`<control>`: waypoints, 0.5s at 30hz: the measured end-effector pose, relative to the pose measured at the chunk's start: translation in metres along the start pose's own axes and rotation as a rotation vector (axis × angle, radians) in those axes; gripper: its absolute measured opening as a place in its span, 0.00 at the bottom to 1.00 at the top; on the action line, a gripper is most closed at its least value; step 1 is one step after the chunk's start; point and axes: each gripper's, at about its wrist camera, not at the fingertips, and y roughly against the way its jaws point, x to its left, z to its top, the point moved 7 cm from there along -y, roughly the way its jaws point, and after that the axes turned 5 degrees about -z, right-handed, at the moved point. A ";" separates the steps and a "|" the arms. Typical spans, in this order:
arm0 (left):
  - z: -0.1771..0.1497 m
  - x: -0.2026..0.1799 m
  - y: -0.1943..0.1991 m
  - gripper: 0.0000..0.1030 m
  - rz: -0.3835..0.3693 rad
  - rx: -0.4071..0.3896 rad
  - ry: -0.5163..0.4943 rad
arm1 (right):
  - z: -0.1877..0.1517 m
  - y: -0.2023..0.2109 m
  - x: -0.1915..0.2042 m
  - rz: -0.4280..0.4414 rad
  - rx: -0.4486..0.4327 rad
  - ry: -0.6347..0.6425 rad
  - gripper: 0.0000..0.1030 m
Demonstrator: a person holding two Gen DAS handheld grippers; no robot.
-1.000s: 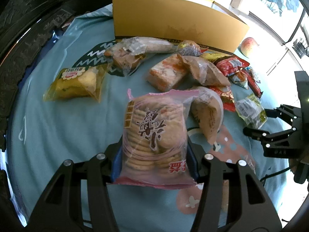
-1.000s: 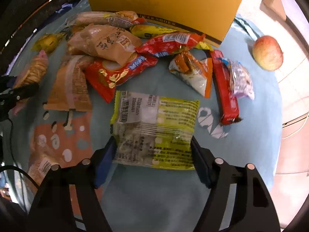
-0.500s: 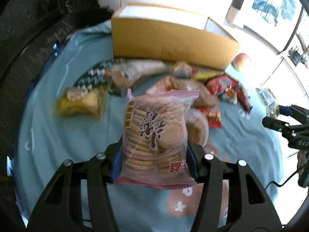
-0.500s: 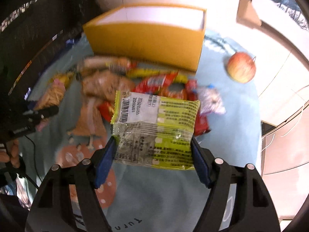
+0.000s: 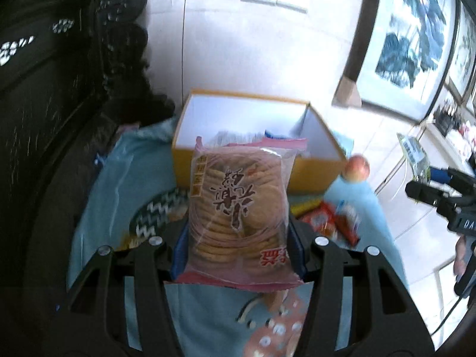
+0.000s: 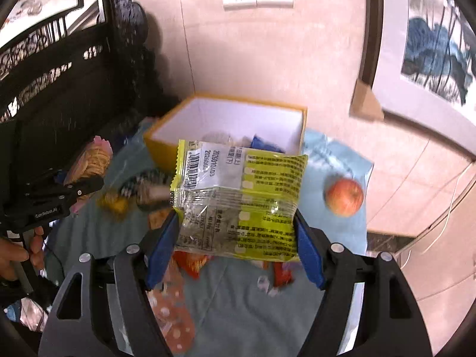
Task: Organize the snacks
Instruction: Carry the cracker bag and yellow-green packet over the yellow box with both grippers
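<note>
The left tongs (image 5: 238,255) squeeze a bag of round crackers (image 5: 241,214); the right tongs (image 6: 235,238) squeeze a yellow-green snack bag (image 6: 238,196); both bags hang above the table (image 6: 238,312); the open yellow box (image 6: 229,119) lies straight ahead and lower, its long side running across, about as near to either hand.

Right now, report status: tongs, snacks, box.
Left tongs clamped on cracker bag. Right tongs clamped on green packet. Yellow box ahead, open, partly filled. Nothing blocking it.
</note>
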 end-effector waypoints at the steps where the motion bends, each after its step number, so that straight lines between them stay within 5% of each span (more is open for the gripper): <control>1: 0.008 0.000 -0.001 0.53 0.000 -0.004 0.003 | 0.006 0.000 0.000 -0.007 -0.010 0.004 0.72; 15: 0.109 -0.009 -0.067 0.53 0.039 -0.029 -0.031 | 0.089 -0.069 -0.018 -0.093 -0.032 0.046 0.72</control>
